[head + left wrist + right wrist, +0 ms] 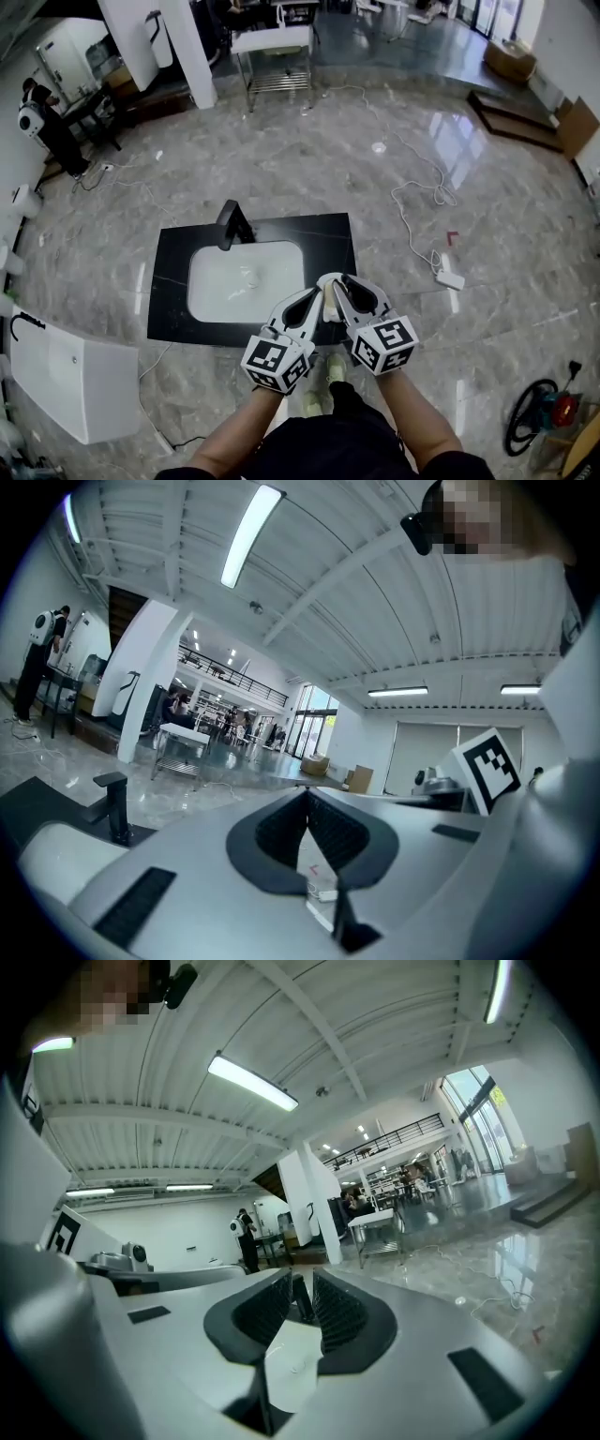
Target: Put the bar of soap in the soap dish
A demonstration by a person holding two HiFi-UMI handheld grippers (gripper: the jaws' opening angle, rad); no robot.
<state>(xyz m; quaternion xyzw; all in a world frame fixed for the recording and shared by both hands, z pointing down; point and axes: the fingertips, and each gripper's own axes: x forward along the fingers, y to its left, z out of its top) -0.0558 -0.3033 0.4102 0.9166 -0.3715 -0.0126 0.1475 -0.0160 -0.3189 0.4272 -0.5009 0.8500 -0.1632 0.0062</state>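
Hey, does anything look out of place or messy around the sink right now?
A white cable lies in loose loops across the floor right of the sink counter, ending at a power strip: a trip hazard. Nothing spilled or damaged shows.

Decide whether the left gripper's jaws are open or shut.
Shut. In the left gripper view, the left gripper has its dark pads meeting at the tips, with nothing between them.

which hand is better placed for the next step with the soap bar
Right. The right tool is clamped on the pale soap bar; the left tool is shut and empty.
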